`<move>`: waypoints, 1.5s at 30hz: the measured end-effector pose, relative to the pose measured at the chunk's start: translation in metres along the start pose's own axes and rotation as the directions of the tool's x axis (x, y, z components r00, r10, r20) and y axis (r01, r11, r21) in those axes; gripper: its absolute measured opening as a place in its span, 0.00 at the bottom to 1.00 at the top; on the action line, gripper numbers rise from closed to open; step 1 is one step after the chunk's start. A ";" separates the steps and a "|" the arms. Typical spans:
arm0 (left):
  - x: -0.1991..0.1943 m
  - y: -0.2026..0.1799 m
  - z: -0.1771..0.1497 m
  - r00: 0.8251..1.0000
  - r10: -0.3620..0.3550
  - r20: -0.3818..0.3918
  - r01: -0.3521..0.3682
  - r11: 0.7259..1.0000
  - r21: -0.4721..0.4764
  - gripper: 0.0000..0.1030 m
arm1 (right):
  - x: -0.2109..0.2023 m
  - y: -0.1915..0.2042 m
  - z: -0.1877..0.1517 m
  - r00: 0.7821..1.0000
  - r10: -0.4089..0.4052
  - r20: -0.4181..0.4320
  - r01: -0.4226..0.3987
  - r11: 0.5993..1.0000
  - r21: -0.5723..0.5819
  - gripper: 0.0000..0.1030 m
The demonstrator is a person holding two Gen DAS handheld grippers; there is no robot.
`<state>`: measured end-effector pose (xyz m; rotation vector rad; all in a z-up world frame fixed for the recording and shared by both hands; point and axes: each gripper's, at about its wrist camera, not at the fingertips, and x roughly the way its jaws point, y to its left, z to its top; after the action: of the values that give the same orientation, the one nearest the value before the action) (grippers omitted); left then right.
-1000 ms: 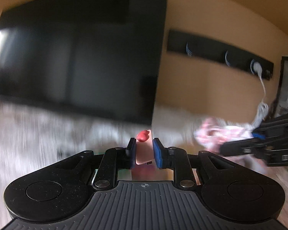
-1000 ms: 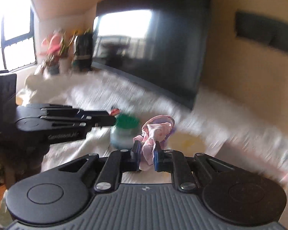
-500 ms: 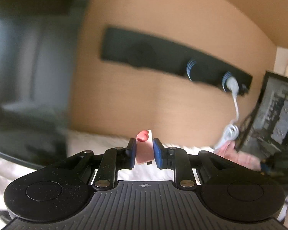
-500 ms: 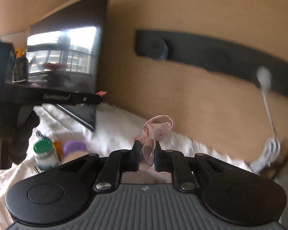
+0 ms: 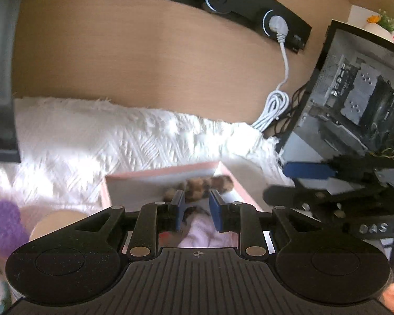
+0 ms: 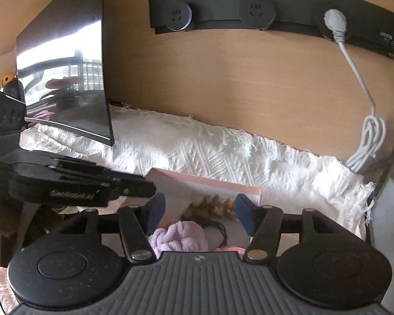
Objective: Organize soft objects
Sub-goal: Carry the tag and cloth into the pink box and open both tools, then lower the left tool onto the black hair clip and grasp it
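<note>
An open pink box (image 5: 170, 174) lies on the white blanket and holds a brown furry scrunchie (image 5: 199, 186) and a pale lilac cloth (image 5: 199, 229). My left gripper (image 5: 196, 207) hovers over the box. Its jaws are opening and nothing sits between the blue pads. In the right wrist view the same box (image 6: 205, 181) shows the furry scrunchie (image 6: 210, 206), the lilac cloth (image 6: 181, 239), dark hair ties (image 6: 219, 232) and a pink scrap (image 6: 229, 250). My right gripper (image 6: 199, 212) is above them, its jaws opening wide with nothing held.
A dark monitor (image 6: 65, 78) stands at the left. A white textured blanket (image 6: 223, 152) covers the desk. A power strip (image 6: 275, 10) with a white cable (image 6: 367, 141) runs along the wall. A computer case (image 5: 354, 92) stands right. A purple fluffy item (image 5: 2, 220) lies left.
Both grippers swung right from the monitor to above the pink box. The right let go of its pink scrunchie and spread wide. The pink item has left the left gripper's pads.
</note>
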<state>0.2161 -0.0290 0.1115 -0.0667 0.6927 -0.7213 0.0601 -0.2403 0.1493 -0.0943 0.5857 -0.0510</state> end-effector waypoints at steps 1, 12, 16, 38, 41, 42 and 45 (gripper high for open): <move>-0.010 0.000 0.001 1.000 0.006 0.024 -0.006 1.000 -0.012 0.25 | 0.002 0.005 0.000 1.000 0.003 0.004 -0.003 1.000 -0.004 0.58; -0.111 0.057 -0.076 0.926 0.325 0.192 -0.306 0.944 -0.124 0.25 | 0.022 0.077 -0.022 0.994 0.113 -0.011 -0.114 0.990 -0.080 0.59; -0.121 0.070 -0.104 0.908 0.382 0.169 -0.362 0.922 -0.142 0.25 | 0.034 0.114 -0.037 0.985 0.168 -0.033 -0.170 0.981 -0.097 0.59; -0.137 0.098 -0.155 0.868 0.483 0.115 -0.430 0.847 -0.312 0.25 | 0.080 0.169 -0.112 0.954 0.261 -0.150 -0.284 0.944 -0.165 0.59; -0.126 0.093 -0.150 0.876 0.468 0.115 -0.427 0.865 -0.263 0.25 | 0.077 0.172 -0.117 0.950 0.271 -0.153 -0.297 0.937 -0.185 0.59; -0.122 0.090 -0.146 0.882 0.456 0.120 -0.422 0.877 -0.229 0.25 | 0.077 0.174 -0.119 0.949 0.274 -0.155 -0.302 0.933 -0.197 0.59; -0.108 0.084 -0.137 0.900 0.421 0.115 -0.407 0.905 -0.125 0.25 | 0.077 0.180 -0.124 0.946 0.276 -0.170 -0.310 0.923 -0.229 0.60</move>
<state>0.1240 0.1264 0.0419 -0.0563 0.5815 -0.2677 0.0592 -0.0762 -0.0145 -0.2517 0.7346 0.3137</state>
